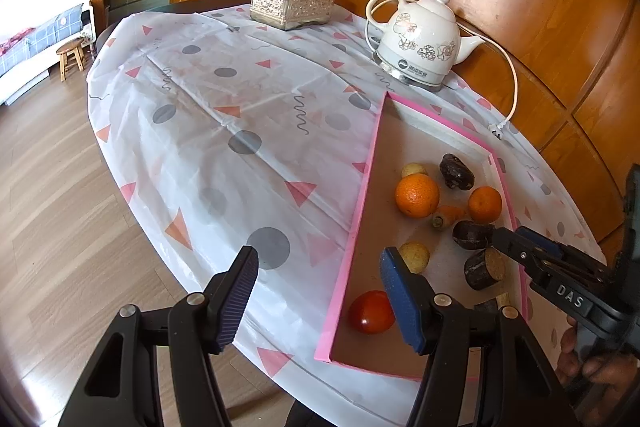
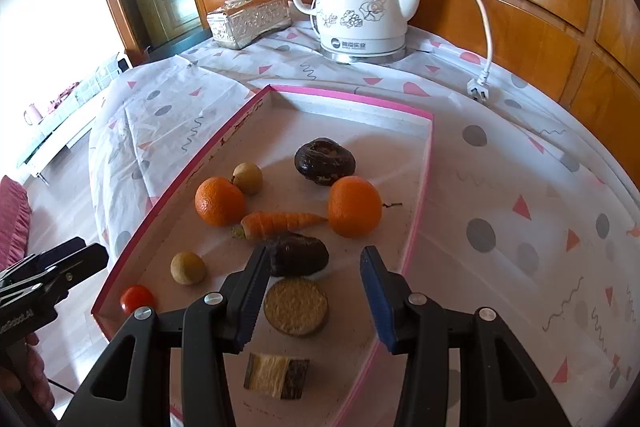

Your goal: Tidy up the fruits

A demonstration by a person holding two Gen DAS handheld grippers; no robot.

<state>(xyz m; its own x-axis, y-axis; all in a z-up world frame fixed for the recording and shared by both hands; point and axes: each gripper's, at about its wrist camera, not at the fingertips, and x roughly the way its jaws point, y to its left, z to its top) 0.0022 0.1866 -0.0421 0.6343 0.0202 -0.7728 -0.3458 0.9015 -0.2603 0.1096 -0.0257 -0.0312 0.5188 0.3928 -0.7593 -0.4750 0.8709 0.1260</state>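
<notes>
Both my grippers, left and right, gape empty over the pink-rimmed tray, which holds two oranges, one carrot, two longans, one cherry tomato.

In the left wrist view the left gripper's blue finger hides the right part of the red tomato and the near-left edge of a longan, while a cut cane piece peeks out beyond the arm.
</notes>
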